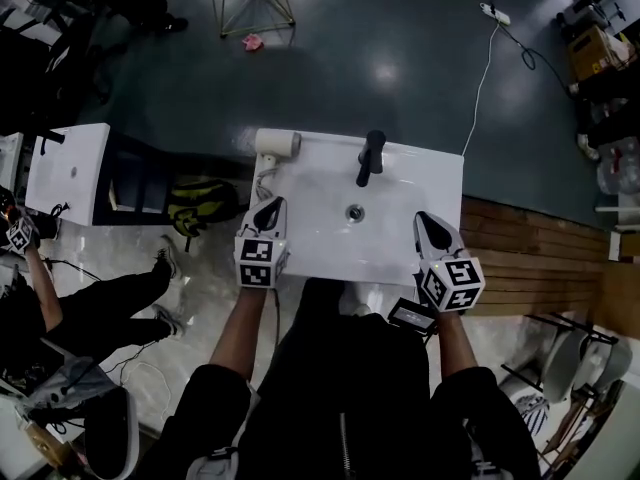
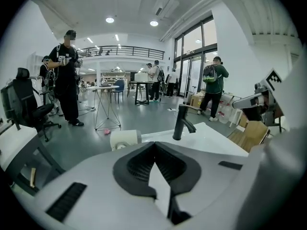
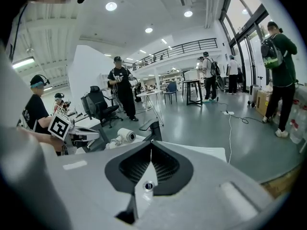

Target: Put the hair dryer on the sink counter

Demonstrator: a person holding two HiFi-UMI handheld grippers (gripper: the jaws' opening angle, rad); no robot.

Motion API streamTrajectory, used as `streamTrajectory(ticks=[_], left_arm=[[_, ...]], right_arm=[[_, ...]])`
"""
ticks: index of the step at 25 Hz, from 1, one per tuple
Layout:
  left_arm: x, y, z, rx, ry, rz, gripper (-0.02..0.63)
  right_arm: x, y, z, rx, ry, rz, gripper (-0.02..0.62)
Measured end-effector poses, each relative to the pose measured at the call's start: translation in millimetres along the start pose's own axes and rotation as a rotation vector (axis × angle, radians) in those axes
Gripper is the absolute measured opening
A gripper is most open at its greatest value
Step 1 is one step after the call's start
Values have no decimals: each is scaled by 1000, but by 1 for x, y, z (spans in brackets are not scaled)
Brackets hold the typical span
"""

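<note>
Hair dryer (image 1: 277, 144) lies with barrel along sink counter's (image 1: 425, 183) back edge; left tool (image 1: 270, 205) and right tool (image 1: 426, 220) closed, empty.

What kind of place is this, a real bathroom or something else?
Probably a large open lab or workshop hall, not a bathroom: the white sink counter stands free on a grey floor, with a black office chair and a railed upper gallery nearby.

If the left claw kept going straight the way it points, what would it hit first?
Probably the hair dryer at the sink counter's back left corner; depth is unclear, and the shut left claw might slip between it and the faucet.
</note>
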State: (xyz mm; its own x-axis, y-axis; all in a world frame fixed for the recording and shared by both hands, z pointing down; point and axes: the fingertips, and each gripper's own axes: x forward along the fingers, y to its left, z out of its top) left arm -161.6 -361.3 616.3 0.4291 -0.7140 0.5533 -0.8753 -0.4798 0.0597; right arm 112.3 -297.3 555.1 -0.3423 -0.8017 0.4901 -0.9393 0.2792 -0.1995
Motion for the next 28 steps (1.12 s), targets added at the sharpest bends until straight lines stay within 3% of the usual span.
streamTrajectory(ticks=[12,28], left_arm=[[-38,-38,-1,39,-21,20,12],[-105,-91,-17,-5,-83,68,12]], right_arm=[[-32,-3,-4,-12,-37,40,3],[-95,15,-25,-64,-110,69,3]])
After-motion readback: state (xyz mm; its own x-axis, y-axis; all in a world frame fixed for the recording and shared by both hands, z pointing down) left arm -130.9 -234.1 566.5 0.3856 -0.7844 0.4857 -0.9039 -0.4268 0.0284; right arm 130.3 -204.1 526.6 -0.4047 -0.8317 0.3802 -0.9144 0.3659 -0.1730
